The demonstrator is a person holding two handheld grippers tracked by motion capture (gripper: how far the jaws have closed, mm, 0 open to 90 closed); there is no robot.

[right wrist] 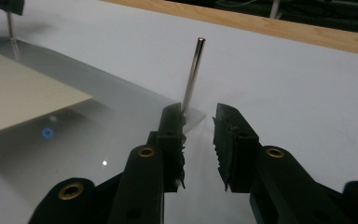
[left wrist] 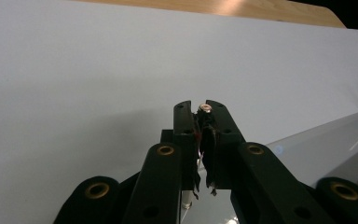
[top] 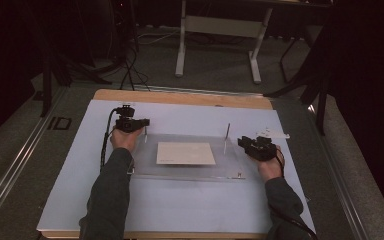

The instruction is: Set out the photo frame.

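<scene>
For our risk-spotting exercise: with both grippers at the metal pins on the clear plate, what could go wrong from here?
1. The left gripper is shut on the left pin; pulling sideways might tilt it or drag the clear plate.
2. The right gripper is open beside the right pin, so closing now could knock it instead.
3. A shifting plate may slide the cream sheet.

A clear acrylic plate point(top: 185, 167) lies flat on the pale blue surface point(top: 180, 205), pretty much centred. A cream sheet of paper point(top: 185, 153) sits in the middle of it. Two thin metal pins stand upright at its far corners. The left pin point(left wrist: 205, 108) is pinched between the left gripper point(left wrist: 200, 116)'s closed fingers, with just its shiny tip poking out. The right pin point(right wrist: 192, 77) stands free at the plate's corner, just beside the right gripper point(right wrist: 199, 123), whose fingers are spread apart.
</scene>
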